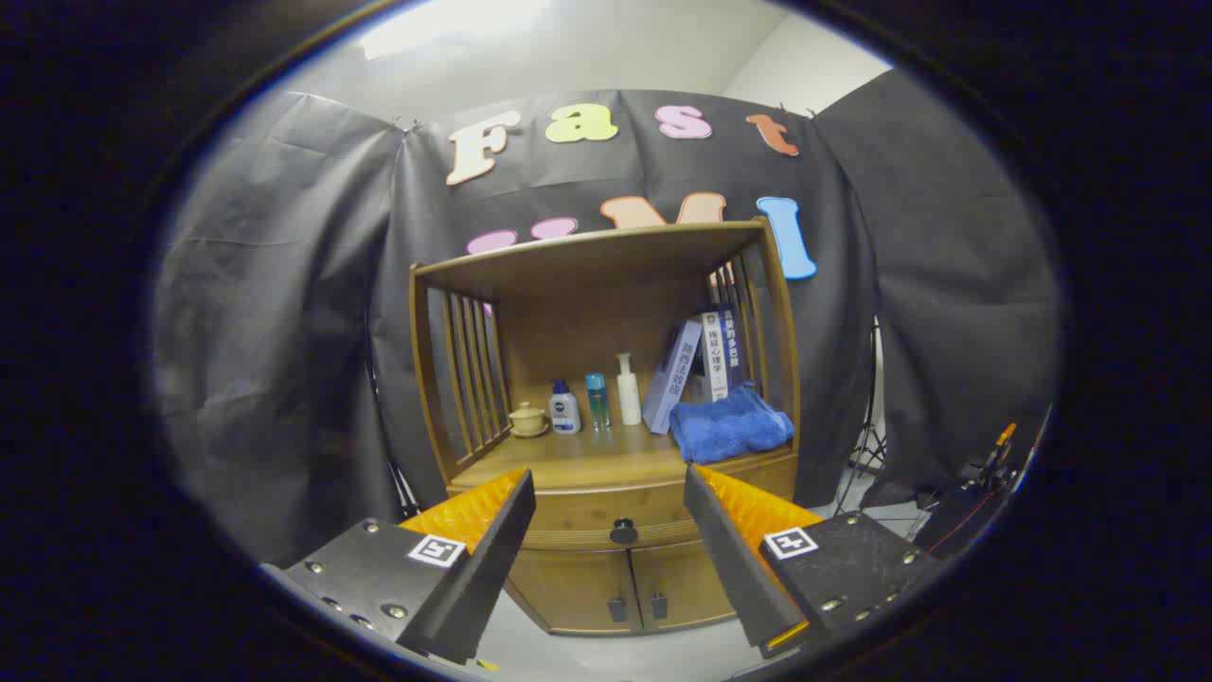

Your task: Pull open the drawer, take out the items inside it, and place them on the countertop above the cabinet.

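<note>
Nearest, the gripper (611, 530) is held wide open with nothing between its fingers (483, 559); the spread is judged to be readiness for the knob, not a grasp. Seen through the gap, at about 12 o'clock from the fingertips and apart from them, the dark knob (623, 530) sits at the middle of the drawer (587, 519), which is shut flush with the cabinet (606, 445). The gripper is lined up on the knob, so the pull has not yet been made. Below the drawer, at 6 o'clock from the knob, two small doors (620, 585) with dark handles are seen, closed.

Beyond the drawer lies the tabletop (578, 459), inside the open wooden frame. At 1 o'clock from the knob a folded blue towel (729, 424) rests at the front edge. Farther back, from 11 to 12 o'clock, a lidded cup (528, 418) and three bottles (597, 398) are lined up, and books (701, 365) lean at the right behind the towel. Bare wood is left at the front left, a likely landing place.

The drawer's contents are hidden. The drawer's ends are covered by the fingers, and the cabinet's foot is cut off.
</note>
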`<state>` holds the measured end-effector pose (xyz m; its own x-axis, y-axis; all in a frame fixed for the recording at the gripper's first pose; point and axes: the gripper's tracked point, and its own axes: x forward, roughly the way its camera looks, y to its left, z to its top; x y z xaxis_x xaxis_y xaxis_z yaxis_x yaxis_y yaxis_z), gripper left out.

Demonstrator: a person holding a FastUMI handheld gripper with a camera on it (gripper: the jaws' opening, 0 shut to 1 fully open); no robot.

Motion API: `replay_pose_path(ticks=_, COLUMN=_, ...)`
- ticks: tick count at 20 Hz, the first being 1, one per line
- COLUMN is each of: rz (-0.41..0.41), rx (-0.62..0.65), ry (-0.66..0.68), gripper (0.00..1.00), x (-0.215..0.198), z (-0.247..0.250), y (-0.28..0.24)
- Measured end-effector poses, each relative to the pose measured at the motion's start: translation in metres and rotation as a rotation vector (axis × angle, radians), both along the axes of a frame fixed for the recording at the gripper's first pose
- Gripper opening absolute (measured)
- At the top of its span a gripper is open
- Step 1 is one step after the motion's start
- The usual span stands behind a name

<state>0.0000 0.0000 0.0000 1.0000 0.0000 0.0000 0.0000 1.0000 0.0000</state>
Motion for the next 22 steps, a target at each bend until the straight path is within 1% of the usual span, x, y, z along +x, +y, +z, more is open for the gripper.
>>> replay_pose_path(ticks=3, rz=-0.004, rx=-0.003, ry=-0.028, gripper=0.99, x=-0.004, z=0.011, y=0.001)
replay_pose_path(ticks=13, rz=0.008, rx=-0.042, ry=-0.048, gripper=0.99, x=-0.011, z=0.020, y=0.014)
replay_pose_path(ticks=20, rz=0.003, rx=-0.066, ry=-0.058, gripper=0.99, x=-0.012, z=0.017, y=0.015)
replay_pose_path(ticks=22, rz=-0.010, rx=-0.088, ry=-0.059, gripper=0.99, x=-0.008, z=0.015, y=0.011)
